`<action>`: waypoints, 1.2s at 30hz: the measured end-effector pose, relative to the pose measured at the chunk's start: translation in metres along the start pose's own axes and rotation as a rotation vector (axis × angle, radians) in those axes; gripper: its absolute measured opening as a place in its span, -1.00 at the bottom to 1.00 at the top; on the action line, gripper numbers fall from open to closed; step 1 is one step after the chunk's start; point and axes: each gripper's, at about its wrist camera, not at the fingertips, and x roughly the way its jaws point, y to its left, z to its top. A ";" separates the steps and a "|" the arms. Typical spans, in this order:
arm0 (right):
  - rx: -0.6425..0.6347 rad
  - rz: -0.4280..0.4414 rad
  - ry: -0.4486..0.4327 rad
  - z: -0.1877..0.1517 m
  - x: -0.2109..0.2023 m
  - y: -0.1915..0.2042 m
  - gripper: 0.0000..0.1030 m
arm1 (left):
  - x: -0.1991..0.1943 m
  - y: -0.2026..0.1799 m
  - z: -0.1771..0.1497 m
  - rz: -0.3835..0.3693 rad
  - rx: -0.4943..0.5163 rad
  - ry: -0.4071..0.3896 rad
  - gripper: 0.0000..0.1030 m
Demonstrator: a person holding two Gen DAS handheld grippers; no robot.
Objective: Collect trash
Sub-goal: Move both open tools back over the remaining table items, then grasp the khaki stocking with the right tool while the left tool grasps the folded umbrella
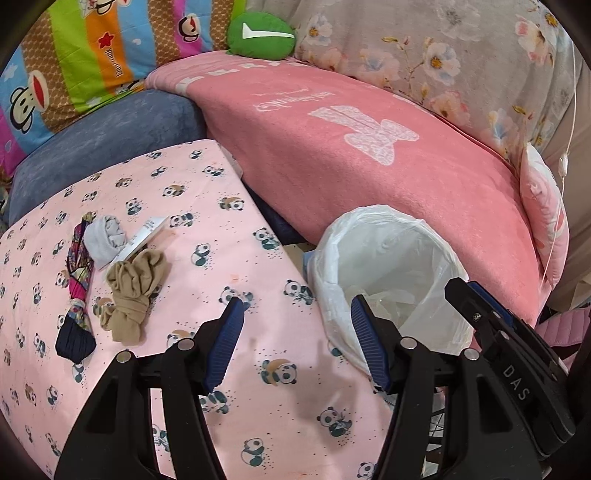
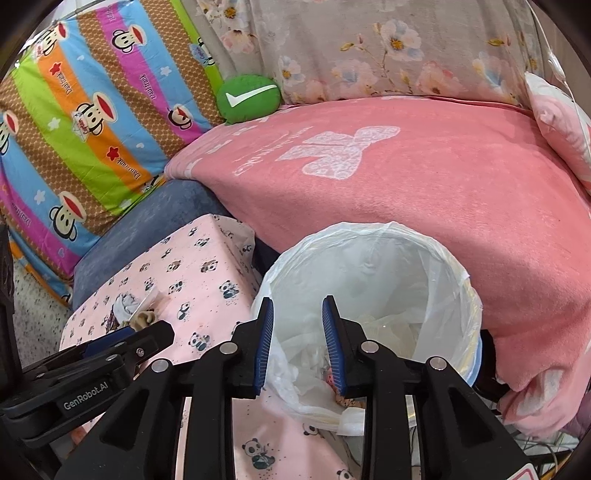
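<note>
A trash bin lined with a white plastic bag (image 1: 391,273) stands beside a table under a pink panda cloth (image 1: 229,236). On the cloth lie a grey rolled sock (image 1: 101,236), a white paper strip (image 1: 144,236), beige stockings (image 1: 135,291) and a folded colourful umbrella (image 1: 79,273). My left gripper (image 1: 295,310) is open and empty above the cloth's right edge. My right gripper (image 2: 297,314) is open and empty above the bin (image 2: 373,295), which holds crumpled trash (image 2: 343,391). The right gripper also shows in the left wrist view (image 1: 476,306).
A sofa with a pink blanket (image 1: 369,147) lies behind the bin. A blue cushion (image 1: 110,136), a striped monkey pillow (image 1: 74,62), a green check-mark cushion (image 1: 260,35) and floral fabric (image 1: 443,55) sit further back.
</note>
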 end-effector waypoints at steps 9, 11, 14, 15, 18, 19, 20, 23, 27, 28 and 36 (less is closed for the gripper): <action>-0.055 0.029 0.022 -0.006 0.008 0.034 -0.31 | -0.002 0.048 -0.008 0.049 -0.095 0.005 0.19; -0.072 0.036 0.030 -0.009 0.010 0.044 -0.31 | -0.003 0.062 -0.010 0.065 -0.123 0.003 0.22; -0.095 0.050 0.045 -0.013 0.014 0.058 -0.31 | -0.006 0.085 -0.014 0.092 -0.161 -0.001 0.22; -0.103 0.053 0.050 -0.015 0.016 0.064 -0.31 | -0.007 0.092 -0.015 0.099 -0.170 -0.001 0.22; -0.129 0.070 0.066 -0.020 0.021 0.081 -0.31 | -0.010 0.114 -0.019 0.132 -0.201 -0.005 0.22; -0.139 0.076 0.071 -0.022 0.023 0.088 -0.29 | -0.010 0.121 -0.020 0.142 -0.208 -0.006 0.24; -0.149 0.081 0.075 -0.023 0.025 0.093 -0.27 | -0.011 0.130 -0.022 0.159 -0.221 -0.006 0.25; -0.179 0.096 0.085 -0.028 0.029 0.112 -0.14 | -0.011 0.152 -0.027 0.186 -0.258 -0.005 0.31; -0.222 0.115 0.108 -0.035 0.038 0.138 -0.14 | -0.012 0.180 -0.033 0.226 -0.295 -0.001 0.34; -0.231 0.119 0.114 -0.037 0.040 0.144 -0.14 | -0.012 0.187 -0.034 0.241 -0.302 0.000 0.39; -0.278 0.157 0.179 -0.053 0.070 0.188 -0.13 | -0.001 0.236 -0.040 0.296 -0.368 0.030 0.40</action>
